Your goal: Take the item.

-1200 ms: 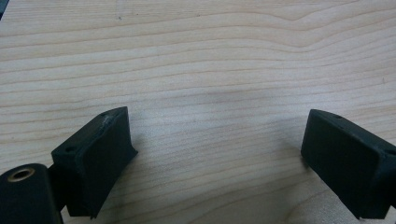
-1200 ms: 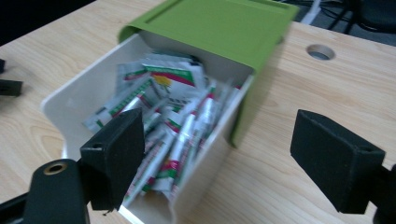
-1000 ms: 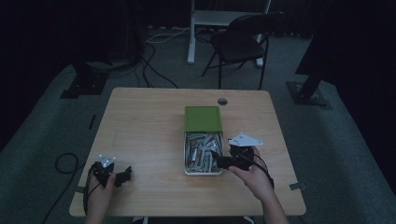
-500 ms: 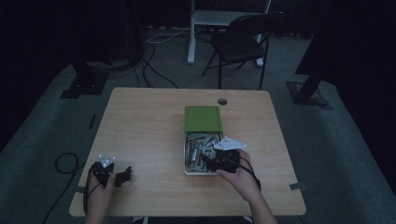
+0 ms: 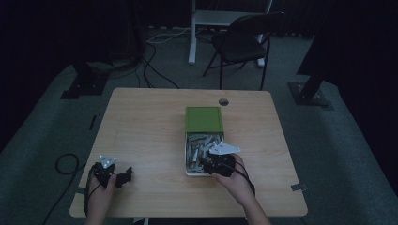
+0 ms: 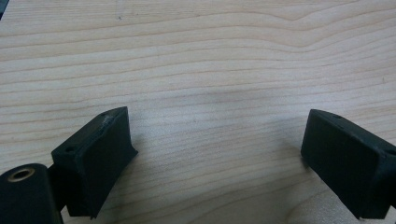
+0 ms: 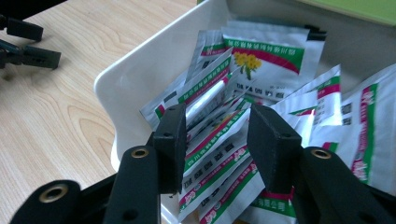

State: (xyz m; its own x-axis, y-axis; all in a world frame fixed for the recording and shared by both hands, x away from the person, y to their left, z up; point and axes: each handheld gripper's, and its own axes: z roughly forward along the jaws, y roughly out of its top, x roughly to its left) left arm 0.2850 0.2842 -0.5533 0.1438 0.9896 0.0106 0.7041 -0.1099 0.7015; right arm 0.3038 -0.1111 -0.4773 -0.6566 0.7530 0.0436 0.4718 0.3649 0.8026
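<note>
- The right gripper (image 7: 215,140) sits low in the middle of the right gripper view, its two black jaws dipped into a white box (image 7: 122,77) of packets (image 7: 219,135).
- Its jaws have just been closing. Several silver packets with green and red bands stand on edge between them; the left jaw lies against the stack, but whether the right jaw presses on it I cannot tell.
- More packets fan out behind, in the upper middle and right of that frame; one shows a yellow flower.
- In the high view the right gripper (image 5: 210,164) is just right of centre, low in the frame, over the near end of the box (image 5: 186,157), with the person's right hand (image 5: 237,180) behind it.
- A green lid (image 5: 203,119) covers the far end of the box, toward the centre of the frame.
- The left gripper (image 5: 123,176) rests at the lower left of the high view, on the wooden table (image 5: 145,136), well apart from the box.
- In the left gripper view its jaws are spread wide at the lower corners, with bare wood grain (image 6: 210,93) between them.
- A small round hole (image 5: 224,101) lies in the table beyond the lid.
- A dark folding chair (image 5: 244,40) stands on the floor at the upper middle of the high view.
</note>
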